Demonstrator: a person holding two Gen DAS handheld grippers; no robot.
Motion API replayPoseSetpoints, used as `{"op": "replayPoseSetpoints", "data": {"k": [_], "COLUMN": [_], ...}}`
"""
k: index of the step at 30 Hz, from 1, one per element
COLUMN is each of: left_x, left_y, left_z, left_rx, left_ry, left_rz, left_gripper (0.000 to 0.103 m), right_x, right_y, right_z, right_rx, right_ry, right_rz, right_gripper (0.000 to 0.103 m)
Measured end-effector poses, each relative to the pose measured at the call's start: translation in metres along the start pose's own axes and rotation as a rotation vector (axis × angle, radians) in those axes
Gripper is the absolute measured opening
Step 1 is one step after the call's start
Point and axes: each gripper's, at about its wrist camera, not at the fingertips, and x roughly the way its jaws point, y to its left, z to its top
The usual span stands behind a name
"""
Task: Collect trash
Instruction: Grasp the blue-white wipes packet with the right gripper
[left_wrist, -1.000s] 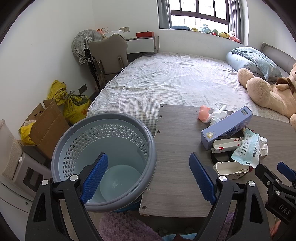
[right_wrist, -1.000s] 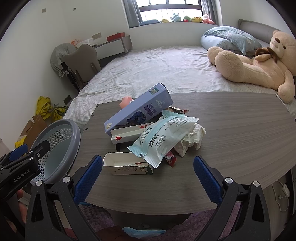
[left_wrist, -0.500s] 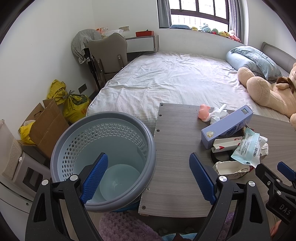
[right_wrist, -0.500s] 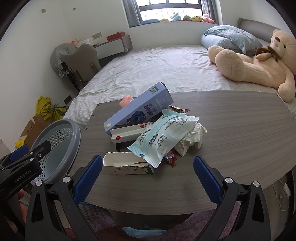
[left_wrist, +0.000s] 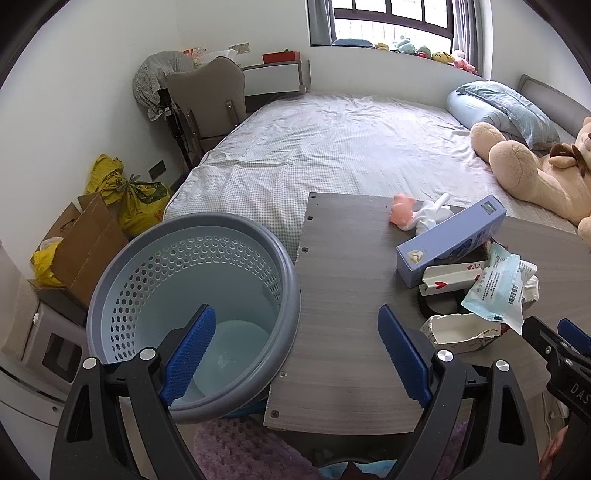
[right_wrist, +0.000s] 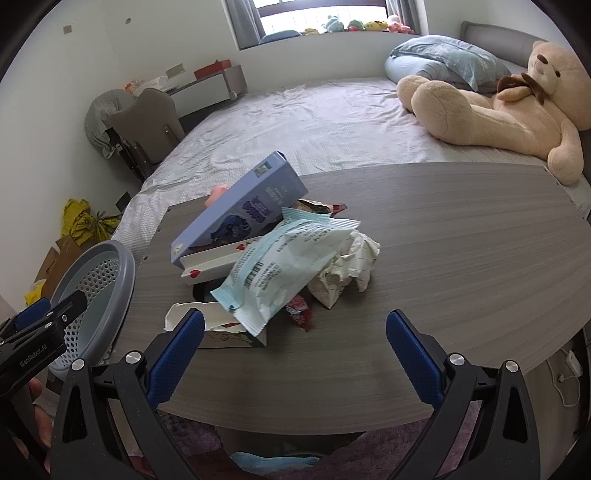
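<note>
Our right tongs (right_wrist: 293, 347) hang spread and empty just short of the trash pile (right_wrist: 280, 258) on the surface (right_wrist: 461, 258); the torn white carton (right_wrist: 221, 326) lies nearest, long axis crosswise. Our left tongs (left_wrist: 293, 354), also spread, straddle the basket (left_wrist: 192, 295) rim.

Bright, even daylight from the window (left_wrist: 399, 22) at the far wall; shadows soft. Window panes blown out. Strong fisheye bending and dark vignette at corners; focus sharp throughout.
</note>
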Motion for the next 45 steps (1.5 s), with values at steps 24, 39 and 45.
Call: {"op": "replayPoseSetpoints", "data": {"k": [24, 39, 45], "left_x": [0.023, 0.023, 0.02], "left_y": [-0.003, -0.011, -0.017], "left_z": [0.006, 0.001, 0.0], "left_rx": [0.011, 0.029, 0.042], "left_ry": [0.027, 0.033, 0.024], "left_rz": [-0.018, -0.043, -0.069], "left_gripper": [0.085, 0.085, 0.085], "right_x": [0.053, 0.05, 0.033], "right_y": [0.027, 0.021, 0.015], "right_z": [0.029, 0.025, 0.029], "right_rx": [-0.056, -0.085, -0.071], "right_ry": [0.041, 0.05, 0.013], "right_rz": [-0.13, -0.104, -0.059], "right_gripper": [0.097, 0.049, 0.048]}}
